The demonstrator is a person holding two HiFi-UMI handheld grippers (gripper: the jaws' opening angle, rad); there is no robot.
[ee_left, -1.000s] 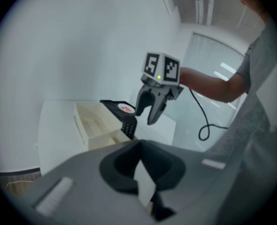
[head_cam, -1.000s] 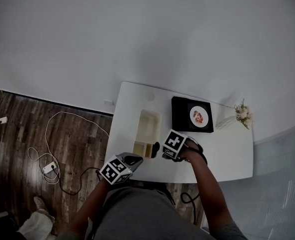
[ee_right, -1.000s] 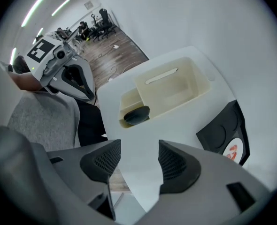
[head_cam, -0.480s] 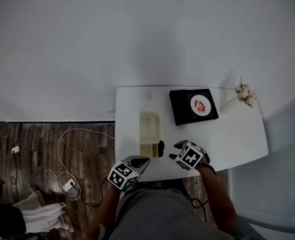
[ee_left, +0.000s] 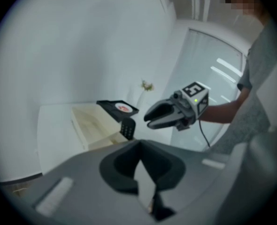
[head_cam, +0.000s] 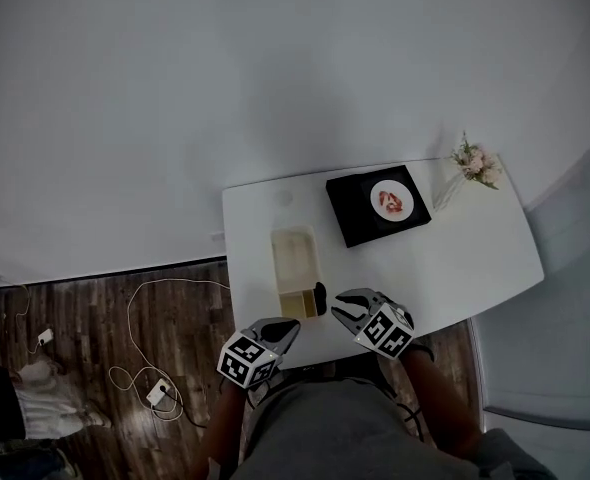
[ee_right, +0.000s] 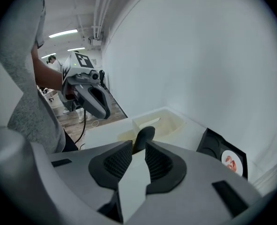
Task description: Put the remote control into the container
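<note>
The black remote control (head_cam: pixel 320 297) stands on end, leaning at the near right corner of the cream container (head_cam: pixel 275 260) on the white table (head_cam: pixel 455 268). In the left gripper view its buttons (ee_left: pixel 127 128) face me. My right gripper (head_cam: pixel 343 308) hovers just right of the remote without touching it. Its jaws are closing with nothing between them; the remote (ee_right: pixel 143 137) shows beyond the tips of the right gripper (ee_right: pixel 138 151). My left gripper (head_cam: pixel 278 330) hangs at the table's near edge, shut and empty, and shows as the left gripper (ee_left: pixel 139 146) in its own view.
A black tray (head_cam: pixel 355 213) with a white plate of red food (head_cam: pixel 393 200) lies behind the container. A small vase of flowers (head_cam: pixel 472 161) stands at the far right corner. Cables and a power strip (head_cam: pixel 160 393) lie on the wood floor at left.
My right gripper has drawn back a little from the remote toward the near edge, and its jaws have narrowed. The remote stays leaning at the container. The left gripper has hardly moved.
</note>
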